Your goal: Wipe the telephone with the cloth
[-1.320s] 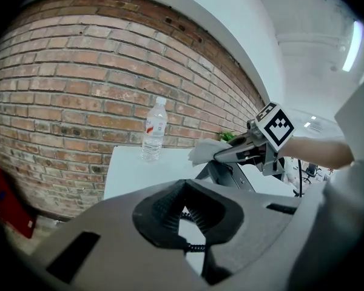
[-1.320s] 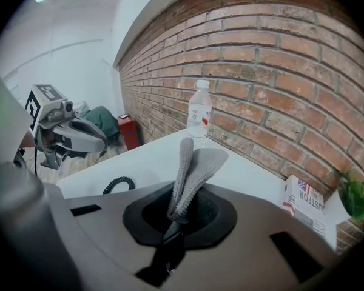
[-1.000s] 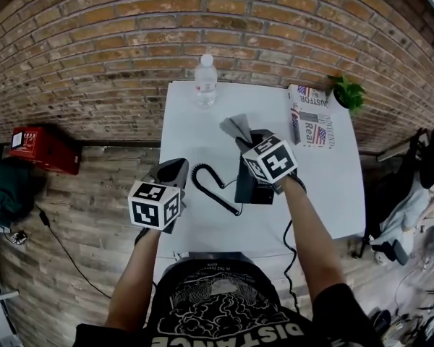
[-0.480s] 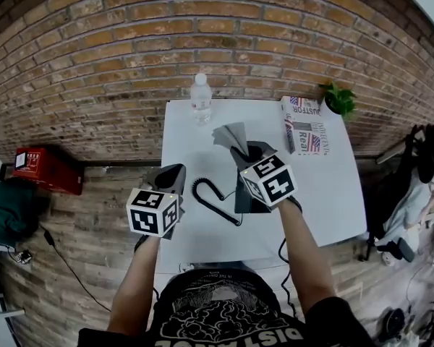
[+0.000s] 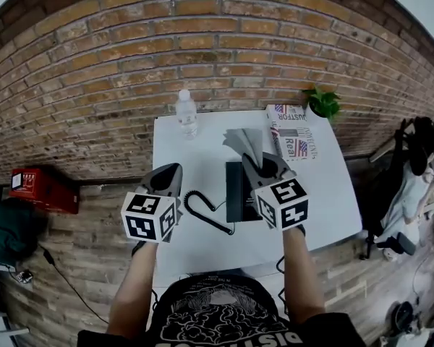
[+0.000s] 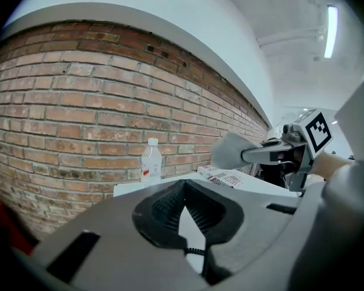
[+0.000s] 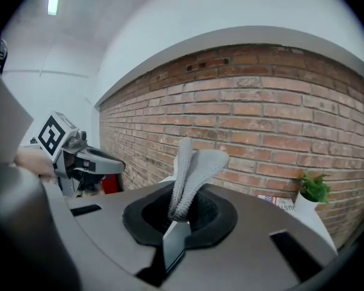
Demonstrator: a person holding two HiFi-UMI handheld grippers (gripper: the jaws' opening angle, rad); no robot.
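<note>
A black telephone (image 5: 238, 191) lies flat in the middle of the white table (image 5: 325, 194), and its coiled cord (image 5: 202, 210) trails off to the left. My right gripper (image 5: 255, 159) hovers over the phone's right edge, shut on a grey cloth (image 5: 244, 140) that stands up out of the jaws. In the right gripper view the cloth (image 7: 192, 173) fills the jaws of the right gripper (image 7: 182, 208). My left gripper (image 5: 169, 173) is held above the table's left edge, shut and empty. In the left gripper view the left gripper (image 6: 182, 194) frames a bit of cord (image 6: 194, 251).
A water bottle (image 5: 186, 114) stands at the table's back left. At the back right a magazine (image 5: 292, 133) lies beside a small potted plant (image 5: 321, 104). A brick wall (image 5: 202, 42) runs behind the table. On the floor to the left sits a red box (image 5: 43, 189).
My right gripper, still holding the cloth, has moved right, off the telephone, so most of the phone now shows. The left gripper has kept its place.
</note>
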